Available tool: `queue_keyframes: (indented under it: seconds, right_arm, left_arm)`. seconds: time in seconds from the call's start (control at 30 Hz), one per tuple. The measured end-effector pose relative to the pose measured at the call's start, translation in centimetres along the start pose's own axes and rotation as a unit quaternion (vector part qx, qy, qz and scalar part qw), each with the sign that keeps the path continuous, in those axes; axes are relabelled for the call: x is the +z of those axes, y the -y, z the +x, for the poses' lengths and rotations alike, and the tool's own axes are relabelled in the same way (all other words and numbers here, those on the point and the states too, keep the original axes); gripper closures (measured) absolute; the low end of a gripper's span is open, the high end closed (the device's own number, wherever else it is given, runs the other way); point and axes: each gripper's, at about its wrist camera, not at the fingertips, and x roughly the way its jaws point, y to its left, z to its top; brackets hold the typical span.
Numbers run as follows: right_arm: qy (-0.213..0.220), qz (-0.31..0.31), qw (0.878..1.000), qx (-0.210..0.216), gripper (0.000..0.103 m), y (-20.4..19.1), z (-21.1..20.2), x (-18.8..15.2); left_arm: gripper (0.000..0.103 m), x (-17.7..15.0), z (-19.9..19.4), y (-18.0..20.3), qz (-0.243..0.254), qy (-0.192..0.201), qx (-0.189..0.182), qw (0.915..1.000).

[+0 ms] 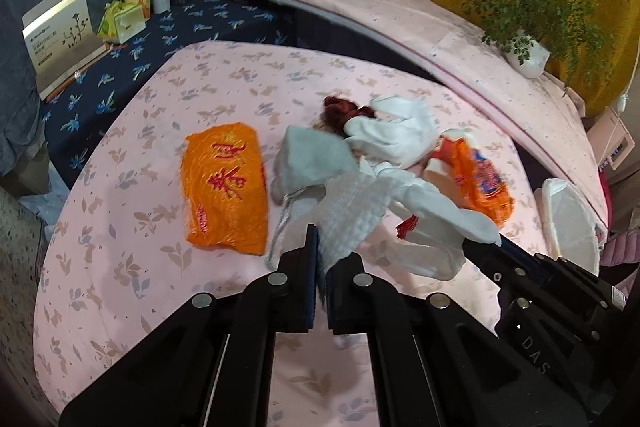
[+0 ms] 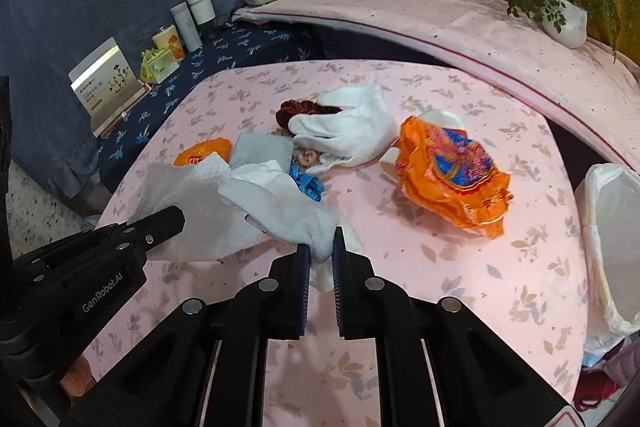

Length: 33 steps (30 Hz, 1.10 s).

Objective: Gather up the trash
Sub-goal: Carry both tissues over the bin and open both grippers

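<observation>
Left gripper [image 1: 322, 247] jaws closed on one end of a white paper towel [image 1: 352, 211]. Right gripper [image 2: 322, 247] jaws pinched on the other end of the same towel [image 2: 240, 203], so it hangs lifted and stretched between the two, just above the pink cloth table [image 2: 460, 267], near its front edge.

Beyond the towel, mid-table: a grey cloth [image 2: 262, 149], a white glove [image 2: 348, 129] over a dark red scrunchie [image 2: 296, 109], something blue [image 2: 306, 183] (cannot tell what).

Flat orange wrapper [image 1: 224, 187] lies toward the left edge. Crumpled orange wrapper [image 2: 452, 179] sits toward the right edge, well apart from the first one.

White-lined bin [image 2: 612, 239] stands just beside the table's right edge.
</observation>
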Motion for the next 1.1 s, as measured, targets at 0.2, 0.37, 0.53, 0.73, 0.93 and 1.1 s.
queue_keyframes:
  seconds: [0.2, 0.37, 0.53, 0.73, 0.93, 1.1]
  right_arm:
    - [0.032, 0.025, 0.999, -0.016, 0.093, 3.8, -3.9, 0.7]
    - [0.052, 0.046, 0.997, -0.037, 0.093, 7.5, -6.4, 0.8]
    - [0.068, 0.065, 0.994, -0.058, 0.093, 11.3, -8.5, 0.7]
    - [0.08, 0.093, 0.989, -0.078, 0.093, 15.6, -10.1, 0.1]
    - [0.083, 0.122, 0.983, -0.108, 0.093, 20.3, -11.2, -0.8]
    - [0.084, 0.151, 0.977, -0.127, 0.093, 24.4, -12.0, -1.8]
  left_arm:
    - [0.1, 1.0, -2.3, 4.1, 0.02, 0.021, -0.027, 0.9992]
    - [0.1, 1.4, -3.5, 8.3, 0.043, 0.036, -0.046, 0.9974]
    - [0.1, 1.6, -4.4, 12.1, 0.062, 0.045, -0.068, 0.9948]
    - [0.1, 2.0, -5.0, 16.8, 0.089, 0.05, -0.093, 0.9904]
    - [0.1, 2.3, -4.4, 21.5, 0.114, 0.044, -0.12, 0.9852]
    - [0.1, 2.0, -3.5, 25.6, 0.136, 0.032, -0.143, 0.9798]
